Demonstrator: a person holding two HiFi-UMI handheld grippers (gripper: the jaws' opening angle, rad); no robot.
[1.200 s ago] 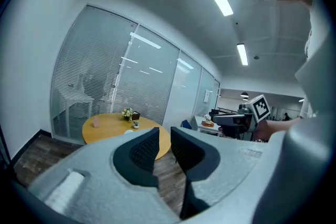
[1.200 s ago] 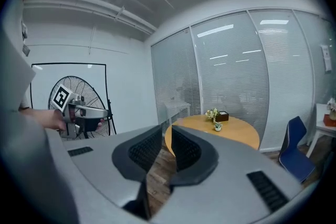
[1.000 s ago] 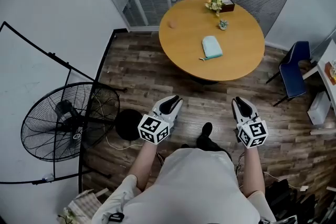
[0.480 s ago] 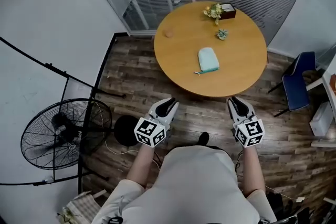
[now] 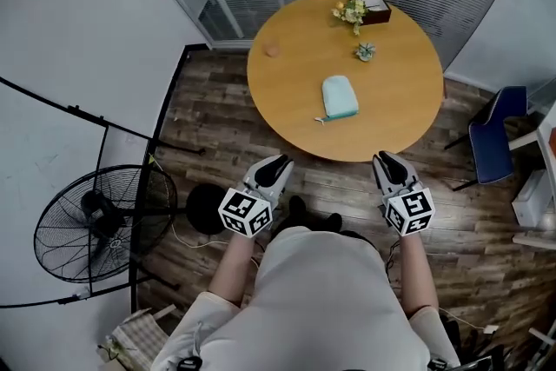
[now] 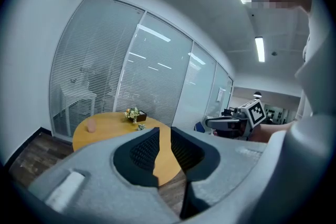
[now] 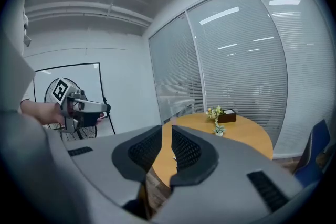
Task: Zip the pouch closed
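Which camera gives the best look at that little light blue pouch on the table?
The head view: the light blue fabric pouch lies whole on the round wooden table. In both gripper views their jaws hide it.

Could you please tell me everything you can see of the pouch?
The pouch is small, pale blue-green and soft-looking. It lies flat near the middle of the round wooden table, a small tab sticking out at its near left corner. Only the table touches it. Whether its zip is open cannot be told.
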